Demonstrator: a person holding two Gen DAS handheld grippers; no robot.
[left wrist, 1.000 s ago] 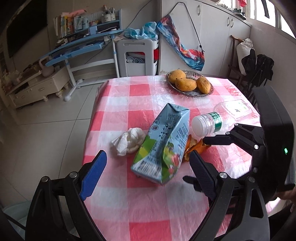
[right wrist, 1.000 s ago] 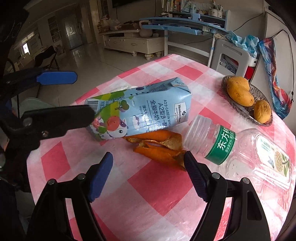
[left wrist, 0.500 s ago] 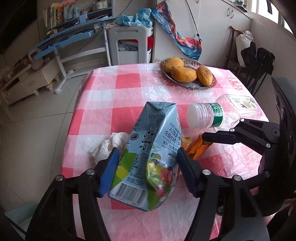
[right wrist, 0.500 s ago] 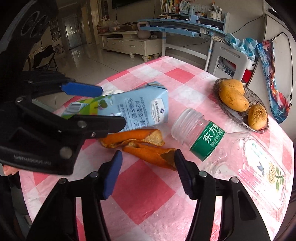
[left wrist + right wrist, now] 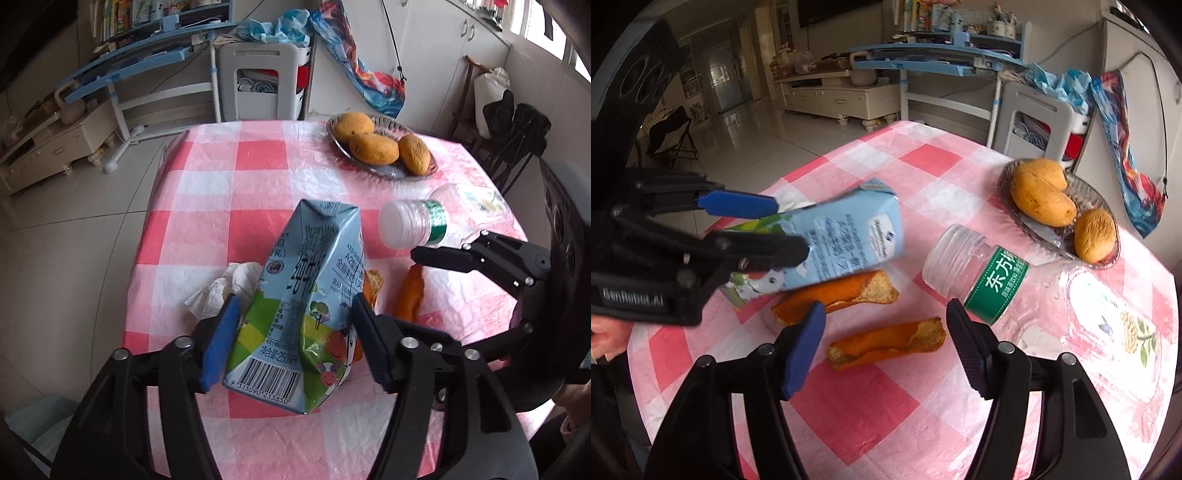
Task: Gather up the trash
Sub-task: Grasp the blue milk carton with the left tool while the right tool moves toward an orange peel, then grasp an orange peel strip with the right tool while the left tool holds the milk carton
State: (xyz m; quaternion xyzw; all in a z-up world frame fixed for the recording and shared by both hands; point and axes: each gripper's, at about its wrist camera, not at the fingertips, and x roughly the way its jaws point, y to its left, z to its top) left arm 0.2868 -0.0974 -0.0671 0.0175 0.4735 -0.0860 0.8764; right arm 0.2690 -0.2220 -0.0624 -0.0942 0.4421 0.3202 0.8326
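My left gripper (image 5: 291, 332) is shut on a light blue milk carton (image 5: 310, 295) and holds it tilted, lifted off the checked table; the carton also shows in the right wrist view (image 5: 842, 243). My right gripper (image 5: 886, 339) is open, its fingers either side of an orange peel strip (image 5: 886, 343) on the cloth. A second peel strip (image 5: 842, 291) lies just behind. An empty clear plastic bottle (image 5: 997, 280) with a green label lies on its side to the right. A crumpled white tissue (image 5: 225, 288) lies left of the carton.
A glass dish of mangoes (image 5: 380, 147) stands at the table's far side. The pink-and-white checked tablecloth (image 5: 258, 158) covers the table. Beyond are a white stool (image 5: 266, 81), a blue desk and tiled floor; a chair with dark clothes stands at the right.
My left gripper closed on the milk carton and lifted it off the table. My right gripper moved forward and down around an orange peel, narrowing slightly but still open.
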